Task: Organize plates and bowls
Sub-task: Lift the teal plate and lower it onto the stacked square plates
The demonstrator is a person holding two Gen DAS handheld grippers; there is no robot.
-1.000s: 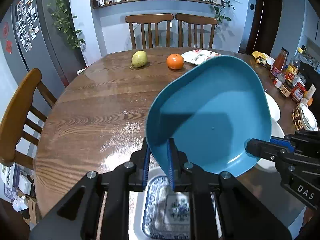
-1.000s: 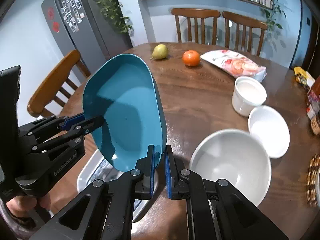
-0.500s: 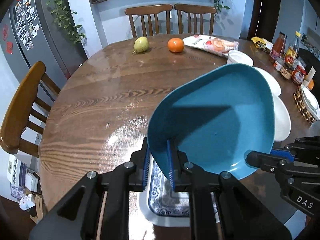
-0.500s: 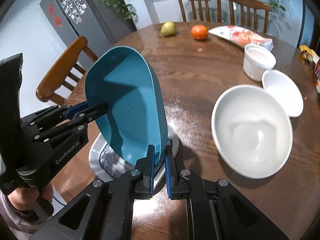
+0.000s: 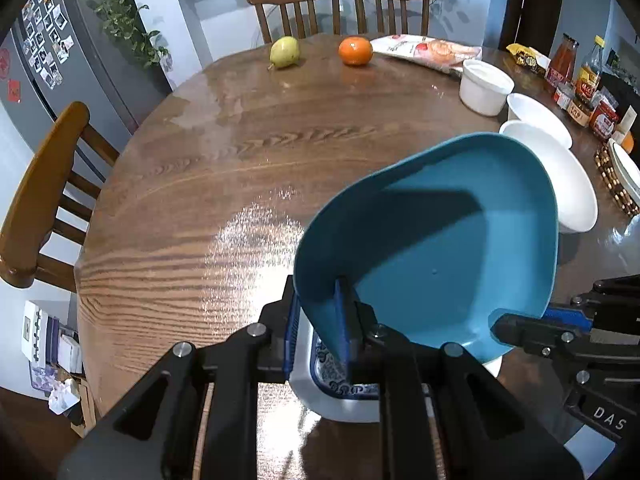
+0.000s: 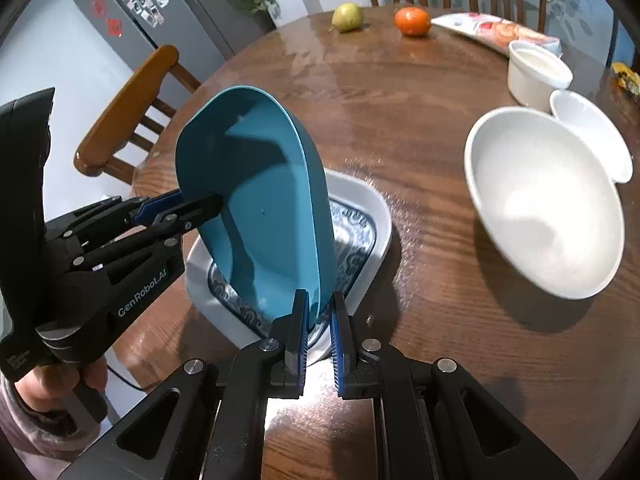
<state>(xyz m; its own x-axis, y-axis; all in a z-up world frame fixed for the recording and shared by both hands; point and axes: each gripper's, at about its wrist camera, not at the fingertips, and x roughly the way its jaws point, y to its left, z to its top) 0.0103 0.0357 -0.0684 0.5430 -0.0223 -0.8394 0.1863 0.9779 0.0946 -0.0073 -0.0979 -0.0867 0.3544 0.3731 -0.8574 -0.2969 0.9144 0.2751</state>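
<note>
— What have you got hold of?

— The teal plate [image 5: 440, 248]. My left hand-held gripper [image 5: 316, 332] is clamped on its near-left rim, and my right hand-held gripper [image 6: 319, 332] pinches the opposite edge — so both jaws are closed on the same plate, which is tilted steeply, almost on edge in the right wrist view.

— Where is it over the counter [image 5: 208, 168]?

— Just above the white dish with the blue pattern [image 6: 364, 216], at the near edge of the counter. Whether the plate's low edge touches that dish, I cannot tell.

— And the other crockery?

— To the right sits a large white bowl [image 6: 548, 200]; a smaller white bowl [image 6: 592, 136] lies just beyond it, their rims touching or nearly so, and a white ramekin [image 6: 536, 72] stands farther back. At the far side are a pear [image 5: 285, 52], an orange [image 5: 355, 50] and a snack bag [image 5: 424, 50].
</note>
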